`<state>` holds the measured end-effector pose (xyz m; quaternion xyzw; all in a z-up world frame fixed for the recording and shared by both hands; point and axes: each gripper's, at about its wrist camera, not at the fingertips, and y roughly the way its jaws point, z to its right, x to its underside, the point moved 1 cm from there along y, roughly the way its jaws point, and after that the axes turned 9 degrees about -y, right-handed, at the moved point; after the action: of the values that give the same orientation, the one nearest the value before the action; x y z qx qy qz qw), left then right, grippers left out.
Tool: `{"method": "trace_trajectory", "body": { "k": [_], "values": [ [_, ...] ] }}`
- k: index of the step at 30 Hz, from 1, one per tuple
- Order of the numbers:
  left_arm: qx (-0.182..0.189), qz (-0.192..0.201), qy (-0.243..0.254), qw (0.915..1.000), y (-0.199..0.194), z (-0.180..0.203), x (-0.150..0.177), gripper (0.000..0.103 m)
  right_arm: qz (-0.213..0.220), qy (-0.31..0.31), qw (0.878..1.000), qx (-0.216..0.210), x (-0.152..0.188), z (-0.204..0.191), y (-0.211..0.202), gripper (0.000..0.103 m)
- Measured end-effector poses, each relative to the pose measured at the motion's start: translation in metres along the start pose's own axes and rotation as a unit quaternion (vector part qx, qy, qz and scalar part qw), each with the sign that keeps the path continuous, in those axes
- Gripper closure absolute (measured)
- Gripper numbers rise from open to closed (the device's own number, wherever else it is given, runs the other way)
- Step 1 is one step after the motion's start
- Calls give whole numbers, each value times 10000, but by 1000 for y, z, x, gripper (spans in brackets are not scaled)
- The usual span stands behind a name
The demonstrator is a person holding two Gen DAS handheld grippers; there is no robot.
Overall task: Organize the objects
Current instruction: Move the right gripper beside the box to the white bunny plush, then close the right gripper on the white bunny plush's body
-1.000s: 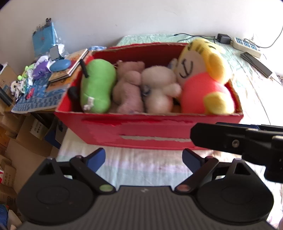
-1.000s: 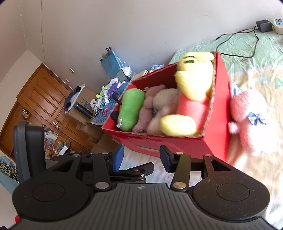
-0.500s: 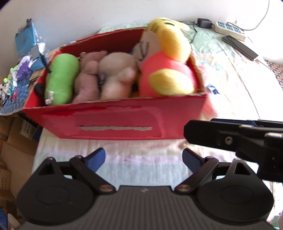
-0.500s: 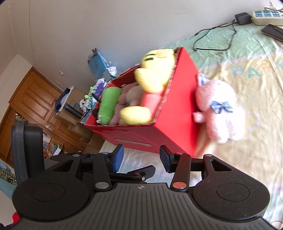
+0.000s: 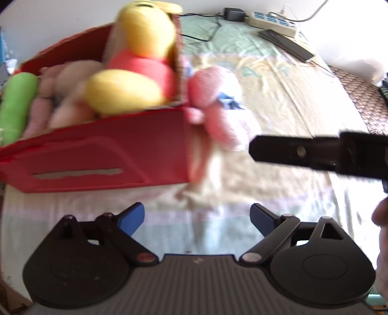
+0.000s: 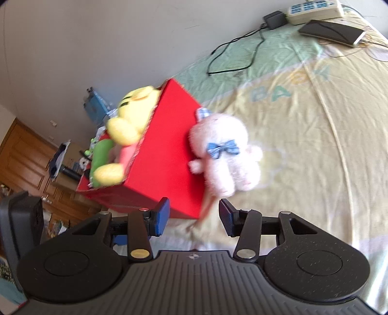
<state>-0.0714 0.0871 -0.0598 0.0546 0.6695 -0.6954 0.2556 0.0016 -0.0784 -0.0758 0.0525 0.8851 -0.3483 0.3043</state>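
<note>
blue bow (image 6: 222,148) in right view only

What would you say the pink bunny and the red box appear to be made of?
The pink bunny looks like fuzzy plush with a blue fabric bow. The red box is probably matte cardboard or stiff fabric board: flat panels, sharp folded edges.

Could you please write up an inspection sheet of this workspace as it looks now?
Surface: bed sheet, pale yellow and green.
Job's things: red box holding the yellow plush and green plush; pink plush outside against its end wall.
Clutter: power strip, dark flat device.
Grippers: left hand-held gripper and right hand-held gripper open, empty.
Cables: black cable on sheet.
Surroundings: wooden cabinet, white wall.
</note>
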Motion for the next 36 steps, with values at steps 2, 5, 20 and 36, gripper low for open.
{"method": "trace_trajectory", "body": {
  "k": [2, 5, 20, 36],
  "values": [
    [122, -4, 73, 9999, 5, 7, 1, 9, 13, 54, 9999, 124, -2, 9, 1, 54],
    [265, 15, 233, 9994, 12, 20, 3, 9, -20, 128, 9995, 280, -5, 23, 6, 54],
    [450, 93, 328, 9984, 21, 25, 6, 9, -280, 656, 9974, 75, -23, 55, 60, 54],
    [515, 183, 405, 9977, 19, 25, 5, 9, -424, 632, 9969, -211, -10, 46, 52, 74]
  ]
}}
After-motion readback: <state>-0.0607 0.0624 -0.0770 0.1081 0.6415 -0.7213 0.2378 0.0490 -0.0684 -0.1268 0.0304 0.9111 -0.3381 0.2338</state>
